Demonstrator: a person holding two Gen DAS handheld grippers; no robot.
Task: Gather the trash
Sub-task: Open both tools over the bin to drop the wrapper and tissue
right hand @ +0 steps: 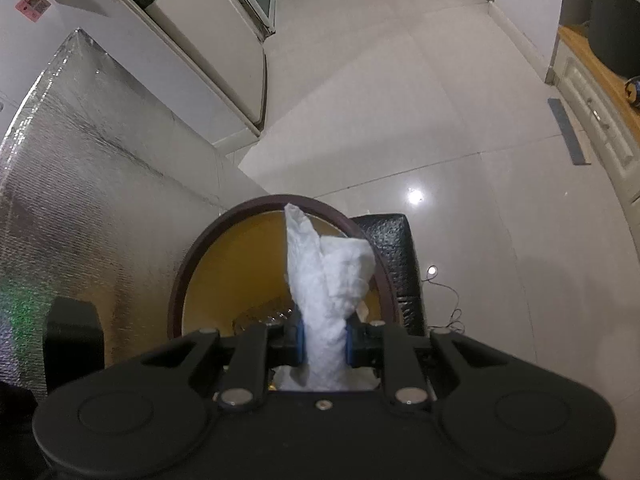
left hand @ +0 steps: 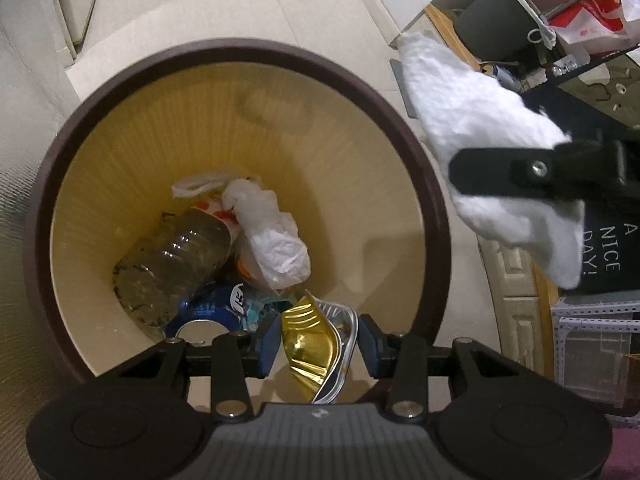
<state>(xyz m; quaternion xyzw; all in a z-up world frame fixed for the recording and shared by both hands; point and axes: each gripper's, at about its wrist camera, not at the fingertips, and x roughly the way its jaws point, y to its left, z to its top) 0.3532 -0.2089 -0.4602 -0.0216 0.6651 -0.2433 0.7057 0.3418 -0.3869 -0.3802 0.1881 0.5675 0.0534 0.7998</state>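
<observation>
Tissue [right hand: 326, 300] stands lengthwise from right tool [right hand: 323, 340].

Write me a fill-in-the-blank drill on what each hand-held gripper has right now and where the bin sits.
1. The left hand-held gripper has a crumpled ____-coloured foil wrapper between its fingers.
2. The right hand-held gripper is shut on a white ____.
3. Both pieces of trash are held above the round ____.
4. Inside lies a clear plastic ____.

Missing words: gold; tissue; trash bin; bottle
</observation>
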